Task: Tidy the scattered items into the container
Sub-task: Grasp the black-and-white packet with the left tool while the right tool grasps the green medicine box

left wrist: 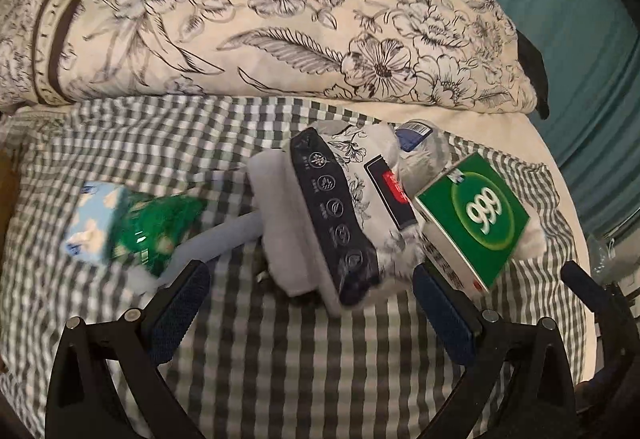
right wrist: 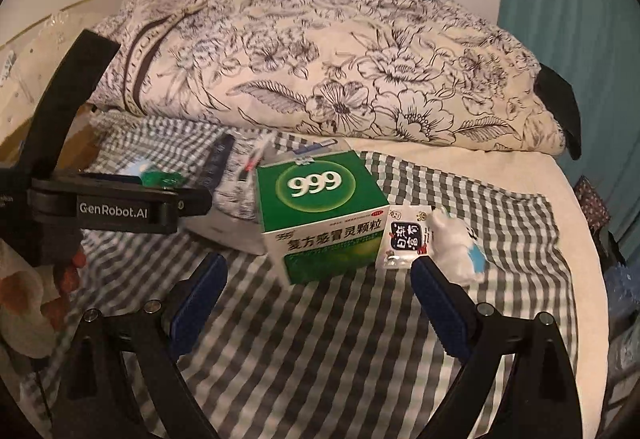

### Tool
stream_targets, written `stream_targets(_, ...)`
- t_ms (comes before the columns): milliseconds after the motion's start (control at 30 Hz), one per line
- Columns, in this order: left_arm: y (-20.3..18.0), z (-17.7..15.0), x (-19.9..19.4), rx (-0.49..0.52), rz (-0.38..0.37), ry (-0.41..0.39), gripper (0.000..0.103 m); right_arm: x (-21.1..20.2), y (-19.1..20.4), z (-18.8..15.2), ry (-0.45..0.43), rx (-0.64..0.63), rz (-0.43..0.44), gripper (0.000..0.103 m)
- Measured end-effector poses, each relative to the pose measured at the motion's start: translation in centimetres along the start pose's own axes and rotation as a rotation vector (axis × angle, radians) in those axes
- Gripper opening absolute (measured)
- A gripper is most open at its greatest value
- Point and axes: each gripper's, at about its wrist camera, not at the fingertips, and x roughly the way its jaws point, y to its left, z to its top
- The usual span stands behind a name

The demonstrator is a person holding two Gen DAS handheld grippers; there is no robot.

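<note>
The green 999 box (right wrist: pixel 320 215) leans on the fabric pouch (left wrist: pixel 372 195) mid-bed; we note both grippers, left (left wrist: pixel 308 303) and right (right wrist: pixel 316 299), spread empty, so nudging it risks toppling the pile.

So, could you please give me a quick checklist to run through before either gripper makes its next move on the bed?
1. Left gripper open and empty: ok, jaws spread, nothing between them.
2. Right gripper open and empty: ok.
3. Green box within view of both cameras: ok, it rests on the checked sheet.
4. Remote control free to grasp: ok, lying on top of the pile ahead of the left gripper.
5. White toy clear of the right fingers: cannot tell, it sits very close to one fingertip.
6. Container located: not ok, no obvious container in either view.
</note>
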Motion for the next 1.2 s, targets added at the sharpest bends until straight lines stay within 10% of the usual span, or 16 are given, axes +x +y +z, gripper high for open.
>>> stream_targets(433,-2.2,0.7,2.9,0.040,-0.028,0.036,0.103,4.4,-1.3,0.4,-0.054,0.001,-0.008,0.096)
stream_targets(667,-2.0,1.0,2.0,0.077,-0.014,-0.027,0.044,5.9,-1.6,0.7,-0.055,-0.009,-0.009,0.103)
stream_targets(1200,0.0,-1.1,-3.8,0.091,-0.060,-0.071,0.036,3.0,-0.9,0.7,-0.060,0.142,0.058,0.095)
